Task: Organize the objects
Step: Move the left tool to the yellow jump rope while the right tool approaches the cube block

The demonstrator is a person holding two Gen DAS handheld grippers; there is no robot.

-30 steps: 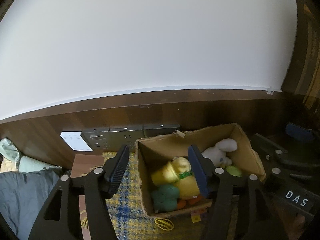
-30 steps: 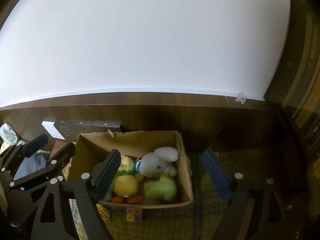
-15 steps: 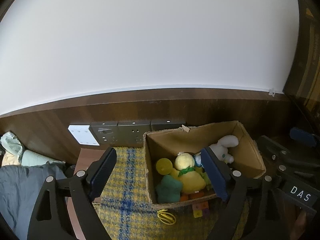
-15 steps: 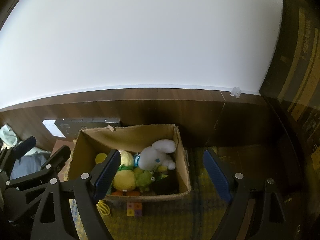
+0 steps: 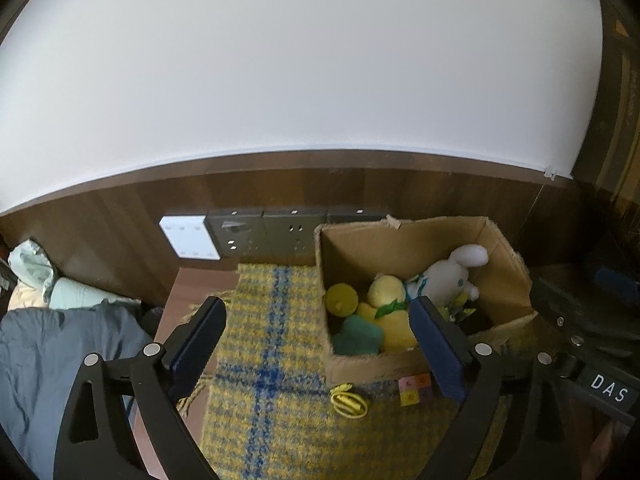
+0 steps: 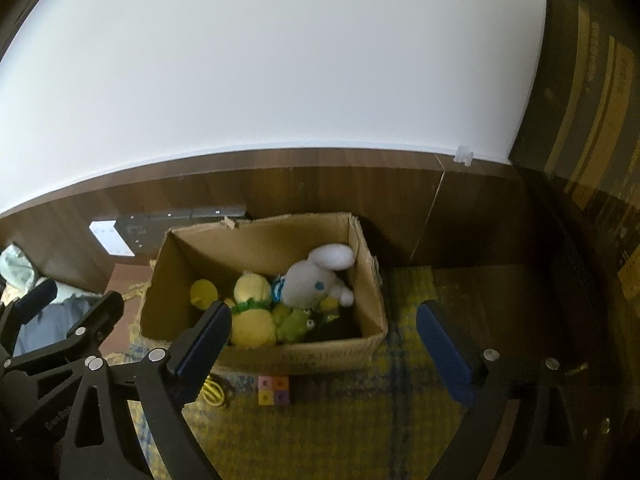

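Observation:
An open cardboard box (image 5: 400,236) (image 6: 256,248) stands on a yellow-and-blue plaid cloth (image 5: 272,360) (image 6: 360,420). It holds a white plush bunny (image 5: 448,272) (image 6: 312,276), a yellow plush (image 5: 388,304) (image 6: 252,312), a dark green plush (image 5: 358,336) and a green frog plush (image 6: 294,322). A small multicoloured cube (image 5: 416,389) (image 6: 274,390) and a yellow coiled band (image 5: 350,400) (image 6: 214,394) lie on the cloth in front of the box. My left gripper (image 5: 316,344) is open and empty above the cloth, left of the box. My right gripper (image 6: 324,344) is open and empty above the box's front wall.
A dark wood panel with grey sockets (image 5: 280,232) and a white plate (image 5: 188,236) runs behind the box. Grey and pale fabric (image 5: 48,336) lies at the left. A dark cabinet (image 6: 592,120) stands at the right. The left gripper's body (image 6: 52,340) shows beside the right one.
Both grippers have pulled back and up from the box. The left gripper has opened wider. The box now sits farther from both cameras.

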